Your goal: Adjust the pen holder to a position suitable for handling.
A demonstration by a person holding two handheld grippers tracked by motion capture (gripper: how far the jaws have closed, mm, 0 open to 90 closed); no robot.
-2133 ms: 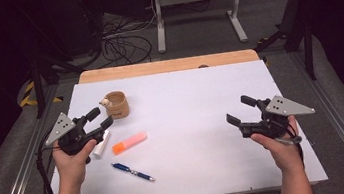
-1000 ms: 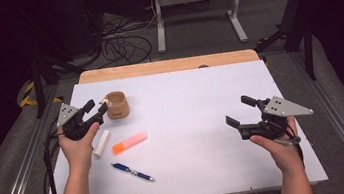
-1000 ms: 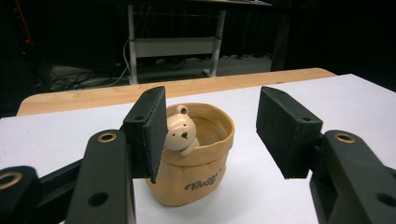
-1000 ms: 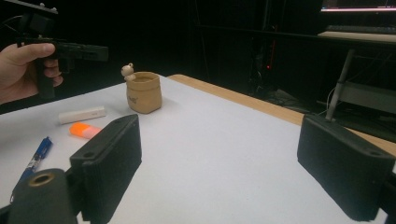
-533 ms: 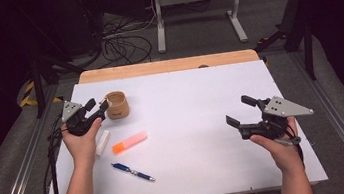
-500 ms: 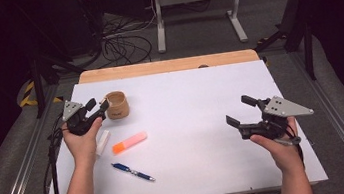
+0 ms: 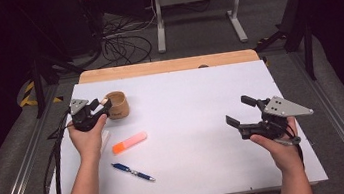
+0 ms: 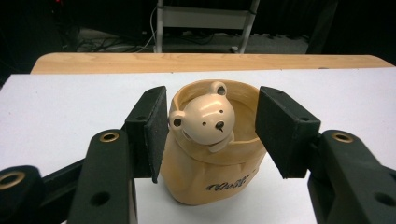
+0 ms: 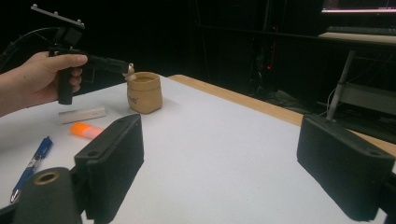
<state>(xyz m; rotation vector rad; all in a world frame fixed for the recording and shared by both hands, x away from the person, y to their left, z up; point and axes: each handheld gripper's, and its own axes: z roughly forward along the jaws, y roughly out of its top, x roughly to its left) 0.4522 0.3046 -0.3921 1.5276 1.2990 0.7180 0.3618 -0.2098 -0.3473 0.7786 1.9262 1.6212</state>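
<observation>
Left gripper: the jaws stand apart, one pad on each side of the bear-faced cup, straddling its rim. In the left gripper view a sliver of gap shows between each pad and the cup wall; neither pad appears to press, though contact on the near-left side cannot be ruled out from this angle. The spread is matched to the cup's width, which suggests the jaws are set to close on the rim rather than to pass by it. The small bear head sits on the rim facing the camera, between the pads and slightly toward the left one.

In the high view the left gripper sits at about 9 o'clock of the cup, its tips reaching the cup's rim. The cup stands upright on the white table, at roughly 11 o'clock of the table's centre.

Right gripper: jaws wide, nothing between them. It is held above the table at about 4 o'clock of centre, well apart from the cup, apparently parked while the left hand works.

Other items: an orange highlighter at 6 o'clock of the cup, a blue pen beyond it toward the near edge, and a white stick lying just beside the highlighter. All three are untouched.
</observation>
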